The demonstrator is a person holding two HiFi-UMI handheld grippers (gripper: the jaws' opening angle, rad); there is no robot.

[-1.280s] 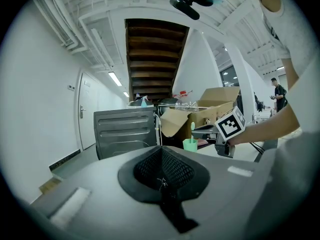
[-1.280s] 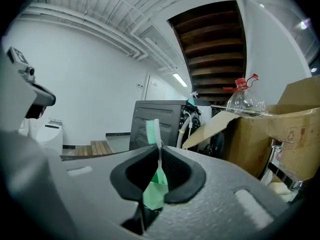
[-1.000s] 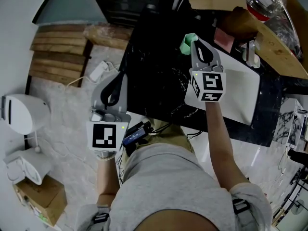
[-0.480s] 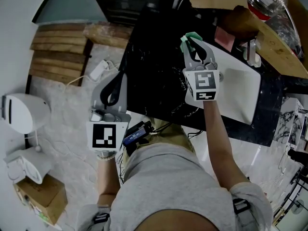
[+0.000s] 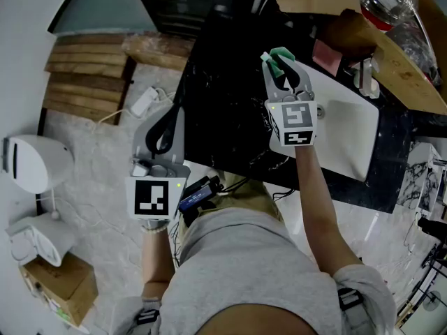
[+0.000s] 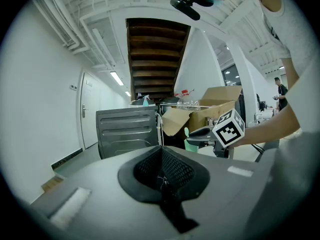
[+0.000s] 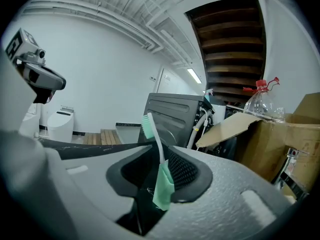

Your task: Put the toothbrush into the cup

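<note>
Head view: my right gripper (image 5: 283,68) hangs over the black counter (image 5: 216,117), just beside the white basin (image 5: 349,138). A mint-green shape sits right at its tips. I take it for the cup (image 5: 278,54), though from up here it could partly be the brush. My left gripper (image 5: 166,121) hangs off the counter's edge, well apart from the job.

Left gripper view: its jaws are clenched together with nothing between them. Across the room, the right gripper sits directly above the cup.

Right gripper view: the jaws are clamped on the toothbrush (image 7: 162,181), low on its handle. This view does not show the cup at all, so I would be lowering blind. The hold is narrow, so the brush could pivot, catch the rim and tip the cup, or fall onto the counter. The brush has a flat mint handle, a thin white neck and a mint bristle head. It stands up from the jaws, leaning slightly left.
</note>
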